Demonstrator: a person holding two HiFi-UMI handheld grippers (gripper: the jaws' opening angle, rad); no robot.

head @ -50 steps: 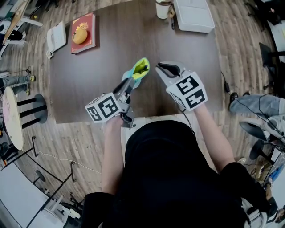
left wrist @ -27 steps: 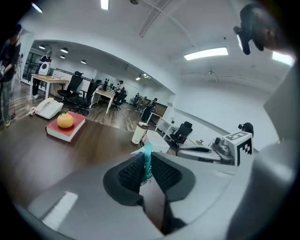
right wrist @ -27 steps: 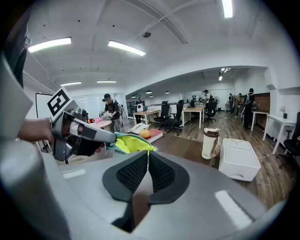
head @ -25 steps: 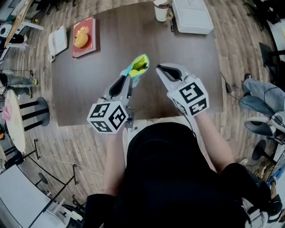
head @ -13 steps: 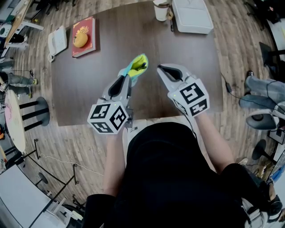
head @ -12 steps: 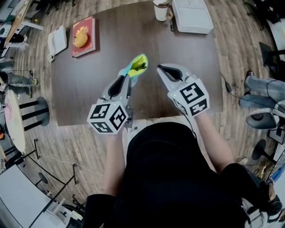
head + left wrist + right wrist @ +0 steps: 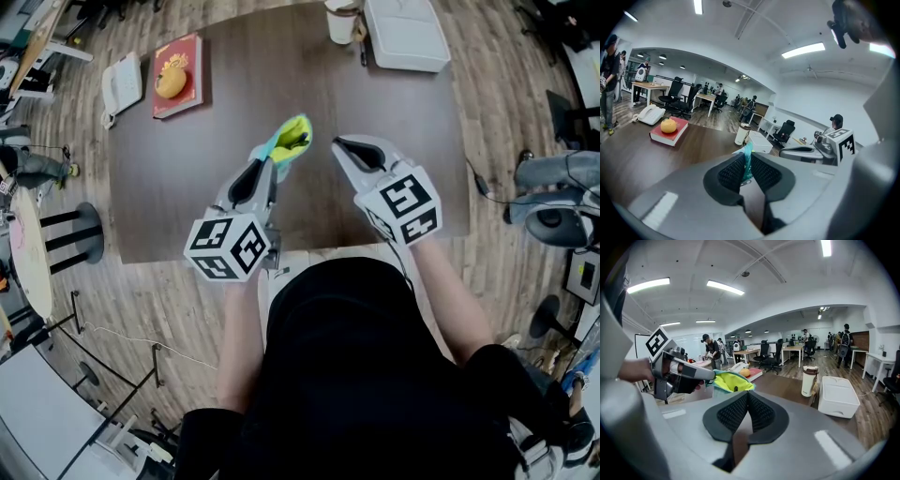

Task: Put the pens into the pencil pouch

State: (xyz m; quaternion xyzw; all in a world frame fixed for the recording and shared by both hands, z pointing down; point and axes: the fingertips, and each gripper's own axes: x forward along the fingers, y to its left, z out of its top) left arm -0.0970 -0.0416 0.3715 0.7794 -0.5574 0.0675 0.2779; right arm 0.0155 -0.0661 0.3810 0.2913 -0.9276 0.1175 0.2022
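Note:
The pencil pouch (image 7: 290, 140) is teal outside and yellow-green inside, and it hangs above the dark table (image 7: 394, 131) with its mouth open. My left gripper (image 7: 270, 165) is shut on the pouch's teal edge (image 7: 748, 161), which shows pinched between the pads. In the right gripper view the pouch (image 7: 727, 380) gapes toward me and a small dark tip (image 7: 736, 389) shows inside it. My right gripper (image 7: 337, 143) hovers just right of the pouch, shut with nothing between its pads (image 7: 759, 413). No loose pen is in view.
At the table's far left, a red book (image 7: 178, 58) carries an orange (image 7: 169, 83), and a white desk phone (image 7: 120, 82) sits beside it. A cup (image 7: 343, 21) and a white box (image 7: 405, 33) stand at the far edge. Wooden floor surrounds the table.
Since the oldest frame my left gripper has rolled, so its marker cube faces differently, with the pouch still in it. Over the last second neither gripper has visibly moved.

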